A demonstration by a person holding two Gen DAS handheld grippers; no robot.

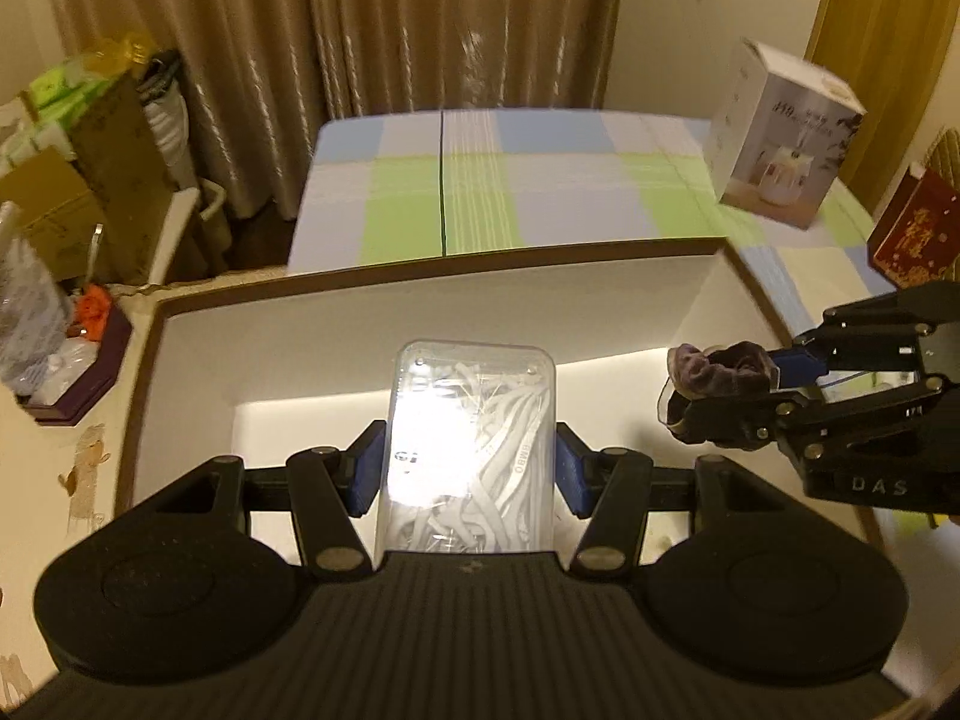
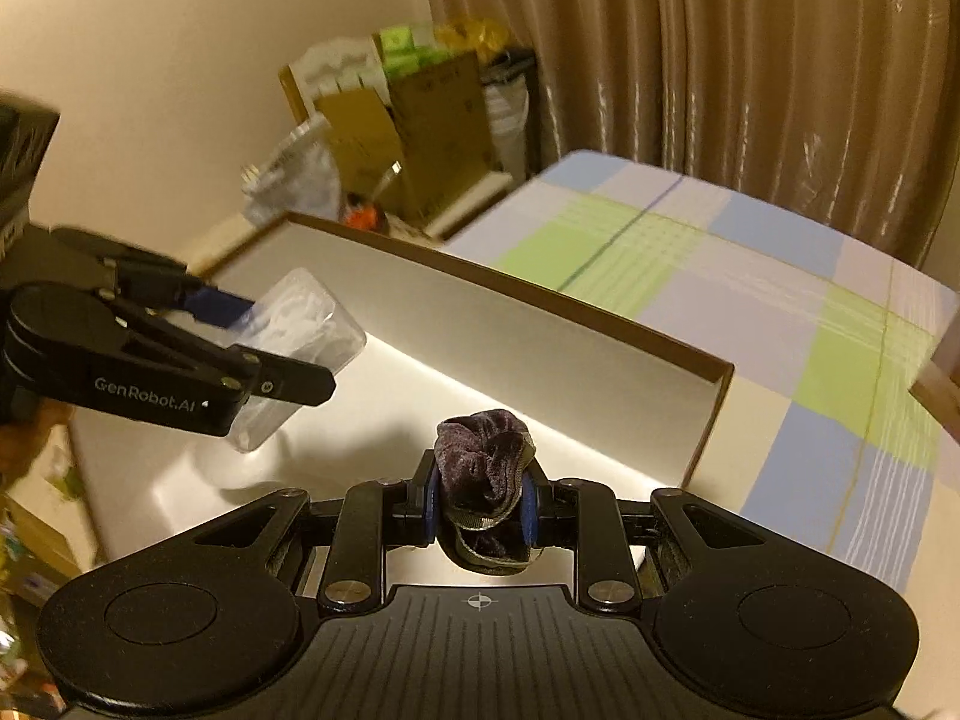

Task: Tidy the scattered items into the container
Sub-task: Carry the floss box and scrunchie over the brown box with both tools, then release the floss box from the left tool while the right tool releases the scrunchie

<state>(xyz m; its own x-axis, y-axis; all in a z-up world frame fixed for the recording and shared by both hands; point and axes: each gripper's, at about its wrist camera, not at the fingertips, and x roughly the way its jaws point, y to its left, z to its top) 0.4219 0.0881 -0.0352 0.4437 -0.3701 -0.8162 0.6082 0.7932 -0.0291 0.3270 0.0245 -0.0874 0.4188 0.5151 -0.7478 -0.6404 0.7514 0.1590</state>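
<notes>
left gripper (image 1: 471, 468) clamped on clear floss-pick case (image 1: 471, 444), held over the white box (image 1: 420, 312) interior; right gripper (image 2: 480, 501) pinching dark purple scrunchie (image 2: 483, 468), also above the box near its right wall; beyond, checked tablecloth (image 1: 540, 180); white carton (image 1: 780, 144) at far right; curtain (image 1: 360, 18) behind

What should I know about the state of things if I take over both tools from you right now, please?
Left tool: shut on the clear case of floss picks, held over the open box.
Right tool: shut on the dark velvet scrunchie, also above the box's white floor.
Done: both items picked up and brought over the container.
Left: lower and release each inside. The box floor in view shows nothing placed yet; whether more items lie scattered outside cannot be told.
</notes>
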